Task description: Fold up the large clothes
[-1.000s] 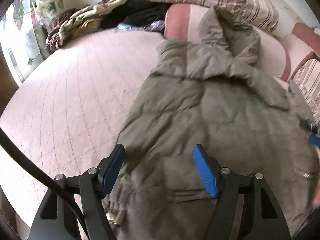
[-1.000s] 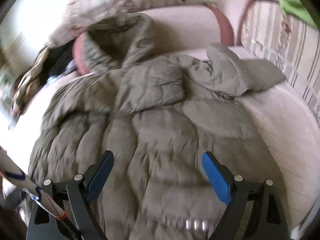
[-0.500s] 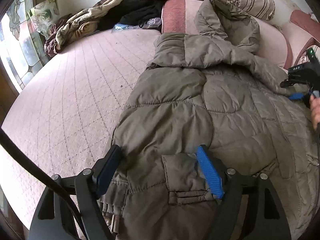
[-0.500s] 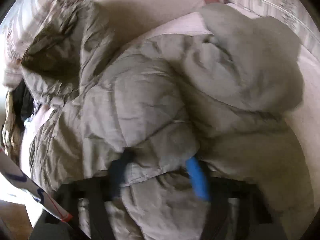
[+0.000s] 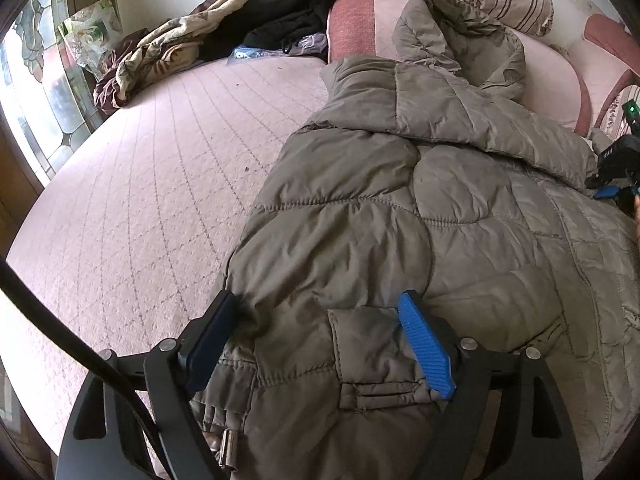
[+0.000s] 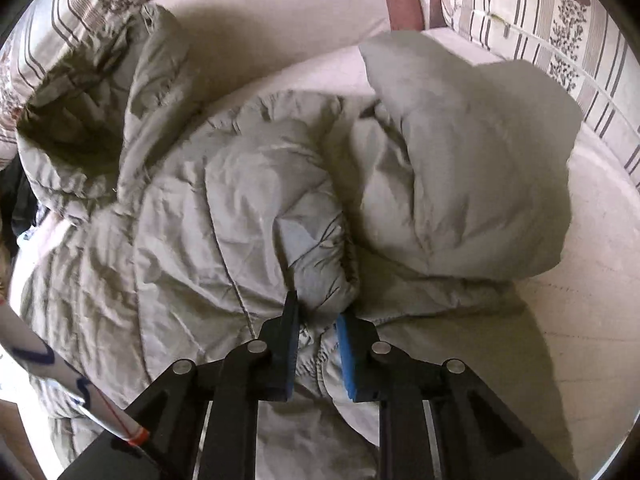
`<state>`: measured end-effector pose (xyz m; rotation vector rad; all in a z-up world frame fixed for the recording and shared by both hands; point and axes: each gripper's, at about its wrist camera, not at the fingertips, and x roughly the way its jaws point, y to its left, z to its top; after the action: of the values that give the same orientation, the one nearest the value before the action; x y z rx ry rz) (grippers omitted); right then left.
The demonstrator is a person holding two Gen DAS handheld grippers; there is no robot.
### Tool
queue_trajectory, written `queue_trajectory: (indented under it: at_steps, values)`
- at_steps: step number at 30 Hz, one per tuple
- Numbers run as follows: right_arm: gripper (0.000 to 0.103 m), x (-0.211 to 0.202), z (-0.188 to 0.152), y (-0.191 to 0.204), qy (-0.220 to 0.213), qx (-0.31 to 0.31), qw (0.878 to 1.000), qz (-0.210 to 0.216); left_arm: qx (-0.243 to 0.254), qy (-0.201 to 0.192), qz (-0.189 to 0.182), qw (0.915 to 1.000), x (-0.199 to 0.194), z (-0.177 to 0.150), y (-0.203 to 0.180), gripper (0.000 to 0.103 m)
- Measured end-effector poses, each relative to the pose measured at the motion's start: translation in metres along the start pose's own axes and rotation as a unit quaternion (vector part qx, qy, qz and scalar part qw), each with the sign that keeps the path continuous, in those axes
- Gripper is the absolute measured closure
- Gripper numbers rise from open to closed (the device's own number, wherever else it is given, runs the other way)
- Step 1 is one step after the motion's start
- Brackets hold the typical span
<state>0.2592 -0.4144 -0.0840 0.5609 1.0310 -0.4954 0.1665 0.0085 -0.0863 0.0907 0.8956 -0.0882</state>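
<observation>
Garment: puffer jacket (image 5: 400, 220) spread on bed (image 5: 140, 200).
Left gripper (image 5: 320, 332): fingers spread, just widening, straddling the hem.
Right gripper (image 6: 318, 320): just closing, pinching a jacket fold.

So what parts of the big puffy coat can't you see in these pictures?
- Left wrist view: the coat hem runs off the bottom edge, partly behind the left gripper.
- Right wrist view: the fabric under the pinched fold is hidden by the right gripper.
- Both views: the coat's underside lies against the bed.
</observation>
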Motion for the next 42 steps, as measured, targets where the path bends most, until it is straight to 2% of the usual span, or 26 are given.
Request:
queue_trajectory:
  at_steps: [4, 6, 9, 14, 16, 17, 19, 22, 24, 28, 36, 42]
  values:
    - [0.081, 0.002, 0.001, 0.000, 0.004, -0.008, 1.000, -0.004, -0.004, -0.001, 0.000, 1.0000, 0.001, -0.001, 0.002, 0.019]
    - [0.063, -0.006, 0.002, -0.003, 0.001, -0.014, 1.000, -0.012, -0.006, -0.004, -0.001, 1.0000, 0.001, -0.003, 0.003, 0.018]
    - [0.056, -0.036, 0.000, -0.018, -0.022, -0.016, 0.999, -0.016, -0.009, -0.007, -0.001, 0.9999, 0.001, -0.004, 0.003, 0.017]
    - [0.053, -0.096, -0.010, -0.077, -0.075, -0.022, 0.997, -0.026, -0.014, -0.015, -0.005, 0.9998, -0.001, -0.009, 0.005, 0.015]
    - [0.047, -0.116, -0.012, -0.115, -0.109, -0.007, 0.993, -0.042, -0.021, -0.015, -0.015, 0.9996, -0.001, -0.010, 0.008, 0.014]
    - [0.040, -0.123, -0.010, -0.131, -0.119, 0.005, 0.991, -0.053, -0.024, -0.015, -0.019, 0.9994, -0.001, -0.010, 0.009, 0.013]
    - [0.032, -0.130, -0.006, -0.170, -0.128, 0.039, 0.990, -0.054, -0.030, -0.015, -0.028, 0.9991, 0.000, -0.011, 0.012, 0.013]
    - [0.030, -0.123, 0.000, -0.232, -0.096, 0.104, 0.990, -0.029, -0.028, -0.014, -0.026, 0.9991, 0.000, -0.011, 0.011, 0.012]
    - [0.034, -0.111, 0.001, -0.272, -0.074, 0.150, 0.986, -0.013, -0.024, -0.012, -0.020, 0.9994, 0.001, -0.011, 0.009, 0.011]
    - [0.041, -0.077, 0.007, -0.314, -0.047, 0.220, 0.974, 0.035, -0.012, -0.009, -0.003, 0.9999, 0.003, -0.009, 0.003, 0.009]
    - [0.041, -0.019, 0.060, -0.322, -0.056, 0.255, 0.963, 0.069, -0.006, -0.009, 0.019, 0.9998, 0.006, -0.008, -0.003, 0.006]
    - [0.041, 0.012, 0.110, -0.324, -0.085, 0.266, 0.959, 0.055, -0.006, -0.009, 0.027, 0.9996, 0.009, -0.008, -0.005, 0.004]
